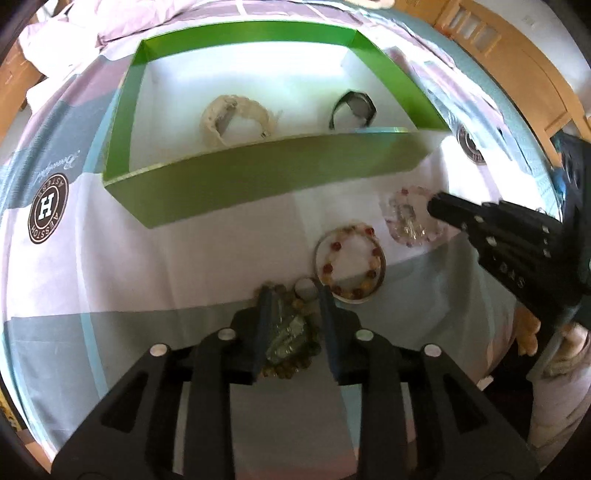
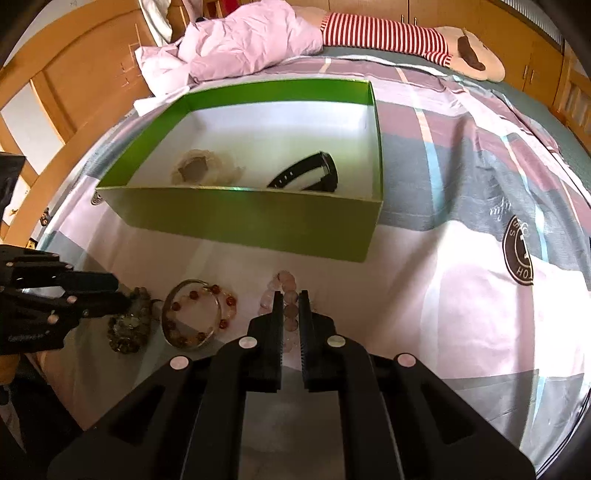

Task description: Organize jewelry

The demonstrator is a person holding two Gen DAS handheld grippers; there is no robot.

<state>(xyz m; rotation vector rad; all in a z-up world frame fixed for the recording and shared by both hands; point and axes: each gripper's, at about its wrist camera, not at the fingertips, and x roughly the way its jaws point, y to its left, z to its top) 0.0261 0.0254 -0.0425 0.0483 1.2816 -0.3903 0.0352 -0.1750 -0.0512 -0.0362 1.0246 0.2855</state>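
Observation:
A green box (image 1: 258, 177) (image 2: 240, 218) with a white floor lies on the bed. It holds a cream watch (image 1: 236, 118) (image 2: 203, 168) and a black watch (image 1: 352, 110) (image 2: 310, 173). In front of the box, my left gripper (image 1: 295, 295) (image 2: 123, 301) points down, shut on an olive-brown bead bracelet (image 1: 291, 332) (image 2: 127, 326) on the sheet. An amber and red bead bracelet (image 1: 376, 253) (image 2: 223, 324) lies free beside it inside a metal bangle. My right gripper (image 2: 290, 306) (image 1: 436, 206) is shut on a pale pink bead bracelet (image 2: 290, 284) (image 1: 410, 225).
The patchwork bedsheet (image 1: 110, 258) (image 2: 461, 295) carries round brown logos (image 1: 48, 210) (image 2: 519, 254). A rumpled pink duvet (image 2: 251, 44) and a striped plush toy (image 2: 406, 33) lie behind the box. Wooden furniture (image 2: 74, 81) lines the room's edges.

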